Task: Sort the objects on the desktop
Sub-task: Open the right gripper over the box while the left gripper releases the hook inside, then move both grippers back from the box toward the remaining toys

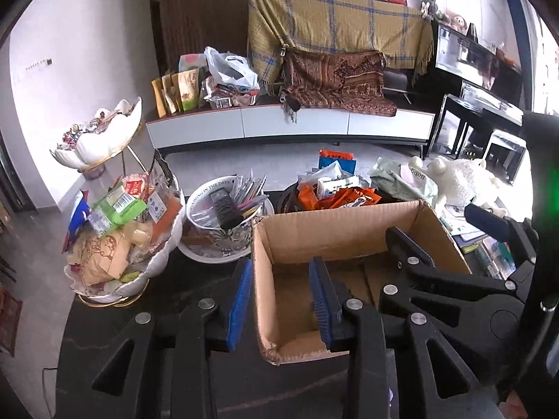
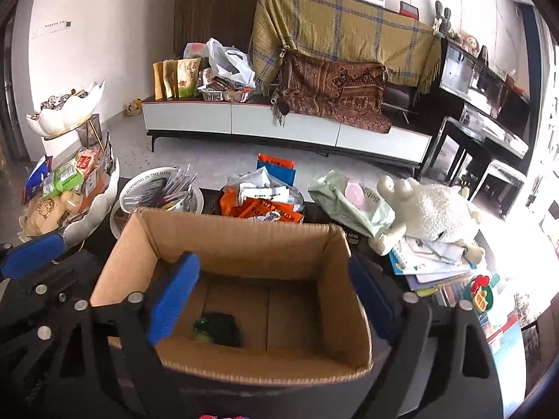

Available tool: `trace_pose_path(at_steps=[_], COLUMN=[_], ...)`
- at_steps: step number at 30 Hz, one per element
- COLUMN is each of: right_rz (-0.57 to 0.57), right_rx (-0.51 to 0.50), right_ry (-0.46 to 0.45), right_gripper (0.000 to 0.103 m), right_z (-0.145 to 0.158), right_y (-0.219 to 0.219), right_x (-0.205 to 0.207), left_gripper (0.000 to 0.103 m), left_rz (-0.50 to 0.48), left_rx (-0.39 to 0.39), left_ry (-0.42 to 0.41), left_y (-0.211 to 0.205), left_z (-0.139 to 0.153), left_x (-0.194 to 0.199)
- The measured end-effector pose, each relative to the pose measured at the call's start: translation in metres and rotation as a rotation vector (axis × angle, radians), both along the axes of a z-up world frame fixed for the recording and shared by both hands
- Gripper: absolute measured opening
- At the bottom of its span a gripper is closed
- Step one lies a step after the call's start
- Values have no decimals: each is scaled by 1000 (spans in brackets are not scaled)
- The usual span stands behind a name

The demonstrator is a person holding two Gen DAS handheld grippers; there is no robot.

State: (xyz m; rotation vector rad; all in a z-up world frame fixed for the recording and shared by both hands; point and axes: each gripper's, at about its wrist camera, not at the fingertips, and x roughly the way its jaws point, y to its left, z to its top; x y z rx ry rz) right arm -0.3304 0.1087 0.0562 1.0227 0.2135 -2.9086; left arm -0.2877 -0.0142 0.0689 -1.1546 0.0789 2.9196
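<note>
At nine o'clock of our right wrist view we see a white petal-shaped bowl [image 2: 92,206] heaped with snack packets. Just beside it, at ten o'clock, a round dish [image 2: 159,178] holds pens. The open cardboard box [image 2: 244,241] sits at the centre on the dark table [image 1: 195,279]; a dark green object [image 2: 218,328] lies on its floor, toward seven o'clock. Our left gripper [image 1: 279,300] is spread wide, grasping nothing, straddling the box's left wall. Our right gripper [image 2: 272,300] is likewise released and empty, one finger inside the box, the other outside its right wall. At three o'clock a white plush toy [image 2: 433,213] rests on stacked booklets [image 2: 429,269].
</note>
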Motion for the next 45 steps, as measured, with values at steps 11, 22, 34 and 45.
trace_pose_path(at_steps=[11,22,34,45], right_rz=[-10,-42,-59,-69], right_rx=[-2,-48,92,33], right_ry=[28,46,78,100], right_gripper=[88,91,79,74], right_z=[6,17,35,42], right_y=[6,19,14,23], right_x=[35,82,130,169], left_gripper=[53,54,54,55], left_rz=[6,3,-5,-31], left_rx=[31,-23,-82,-76], left_ry=[44,108,162,80], left_y=[-6,5,18,24], left_z=[5,20,26,22], left_x=[39,81,125,153])
